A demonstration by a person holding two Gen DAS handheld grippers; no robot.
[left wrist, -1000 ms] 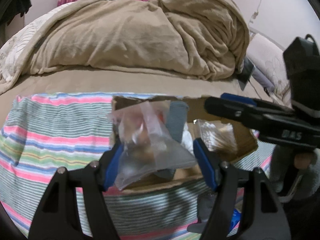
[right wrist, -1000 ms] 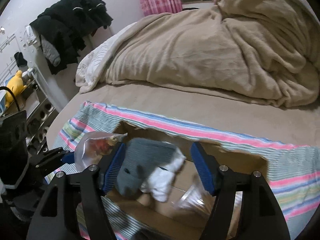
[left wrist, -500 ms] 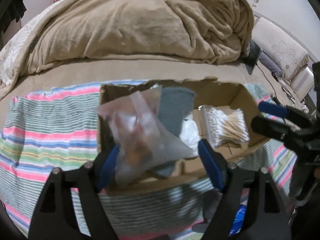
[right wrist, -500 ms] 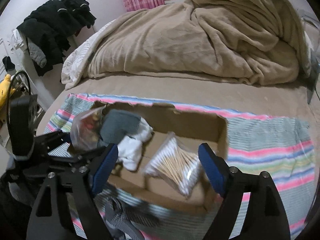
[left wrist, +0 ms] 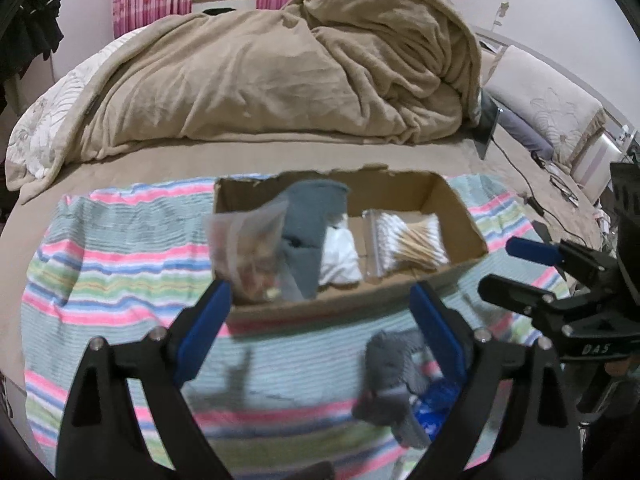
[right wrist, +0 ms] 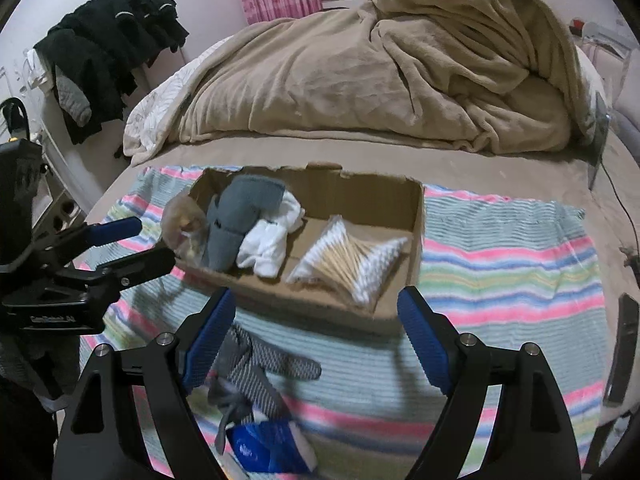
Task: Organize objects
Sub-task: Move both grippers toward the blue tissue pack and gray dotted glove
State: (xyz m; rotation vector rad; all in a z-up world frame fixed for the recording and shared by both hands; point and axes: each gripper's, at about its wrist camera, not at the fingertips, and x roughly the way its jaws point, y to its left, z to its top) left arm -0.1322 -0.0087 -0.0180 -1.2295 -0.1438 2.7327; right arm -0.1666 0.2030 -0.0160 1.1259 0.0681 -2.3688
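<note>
left gripper (left wrist: 320, 320) opening with nothing between its pads, right gripper (right wrist: 316, 320) released, clear bag (left wrist: 246, 256) propped at the left end of the box (left wrist: 460, 216): it may tip over the low near wall onto the striped cloth (left wrist: 100, 264).

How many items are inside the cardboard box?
4: clear snack bag at the left end, grey sock, white sock, cotton swab pack at the right. More may lie underneath.

You see a matt brown cardboard box (right wrist: 414, 216) on soft striped woven cloth (right wrist: 500, 256), holding glossy clear plastic bags (right wrist: 348, 256).
</note>
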